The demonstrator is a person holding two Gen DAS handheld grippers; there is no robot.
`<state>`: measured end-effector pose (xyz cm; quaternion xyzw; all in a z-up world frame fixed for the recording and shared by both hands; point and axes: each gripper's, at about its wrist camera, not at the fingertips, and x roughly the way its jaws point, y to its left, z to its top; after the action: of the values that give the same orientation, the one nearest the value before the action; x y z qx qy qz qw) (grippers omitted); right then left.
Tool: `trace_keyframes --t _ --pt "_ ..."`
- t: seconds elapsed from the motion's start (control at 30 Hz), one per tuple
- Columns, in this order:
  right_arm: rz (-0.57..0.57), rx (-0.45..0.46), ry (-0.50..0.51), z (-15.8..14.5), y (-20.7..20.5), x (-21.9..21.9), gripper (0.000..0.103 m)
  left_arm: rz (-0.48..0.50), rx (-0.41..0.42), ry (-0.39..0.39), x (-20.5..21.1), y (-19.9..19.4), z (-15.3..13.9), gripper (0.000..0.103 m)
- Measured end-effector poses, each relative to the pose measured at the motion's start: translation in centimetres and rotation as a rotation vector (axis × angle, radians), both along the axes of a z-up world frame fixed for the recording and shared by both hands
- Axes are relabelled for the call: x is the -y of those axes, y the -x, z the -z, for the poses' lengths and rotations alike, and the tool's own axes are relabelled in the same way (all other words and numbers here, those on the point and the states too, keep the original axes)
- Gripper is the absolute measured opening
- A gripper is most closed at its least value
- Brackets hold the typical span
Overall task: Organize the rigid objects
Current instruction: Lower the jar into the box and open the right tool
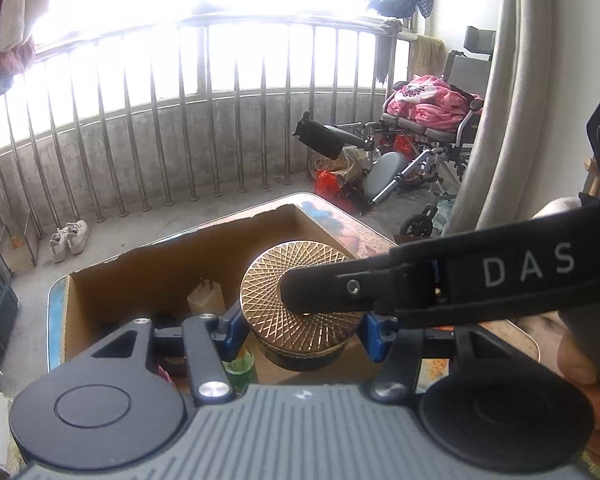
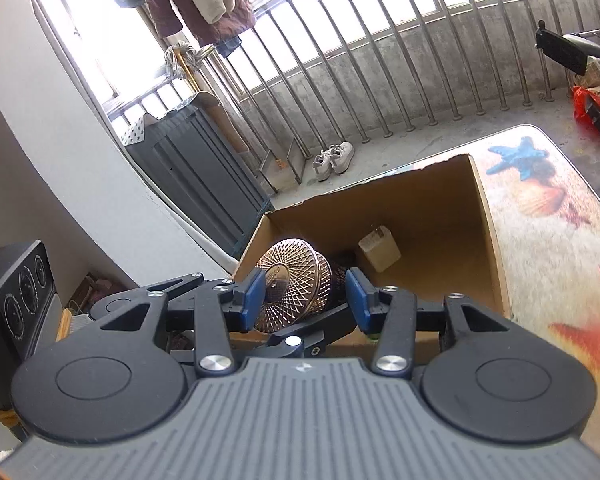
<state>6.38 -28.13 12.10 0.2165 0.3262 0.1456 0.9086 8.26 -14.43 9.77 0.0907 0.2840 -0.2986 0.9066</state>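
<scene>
One gold-lidded tin (image 1: pixel 300 300), two grippers (image 1: pixel 302 334) (image 2: pixel 306 294), one box (image 1: pixel 172 264)

A gold lattice-patterned round tin (image 1: pixel 296 292) with a dark side sits in the brown cardboard box (image 2: pixel 420 208); the table (image 2: pixel 540 200) shows blue starfish and orange shells.

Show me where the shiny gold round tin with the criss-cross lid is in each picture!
Left wrist view: the gold tin sits at centre, between the left gripper's blue pads, with a finger of the right gripper lying across its lid.
Right wrist view: the tin is just left of centre, tilted on its side over the near left corner of the cardboard box.
Shared landmark: the white sneakers by the railing.
</scene>
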Motion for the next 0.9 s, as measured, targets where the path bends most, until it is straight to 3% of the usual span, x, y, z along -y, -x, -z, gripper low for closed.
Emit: trace_keyframes --t 0.17,0.4,0.7,0.9 --pt "-0.044 -0.072 0.025 -0.1 -5.9 1.6 0.044 -0.045 -0.088 0.017 1.4 -4.7 -0.2 0.057" --pt "-0.076 -0.217 0.046 2.9 -13.4 3.6 0.044 -0.105 -0.261 0.005 3.5 -11.4 2.7 0.057" --pt "-0.109 -0.305 0.113 6.6 -17.5 3.7 0.044 -0.15 -0.4 -0.017 5.0 -16.1 6.4 0.057" --pt "-0.125 -0.32 0.153 7.7 -19.1 3.9 0.043 -0.162 -0.433 -0.038 6.0 -17.4 7.8 0.057"
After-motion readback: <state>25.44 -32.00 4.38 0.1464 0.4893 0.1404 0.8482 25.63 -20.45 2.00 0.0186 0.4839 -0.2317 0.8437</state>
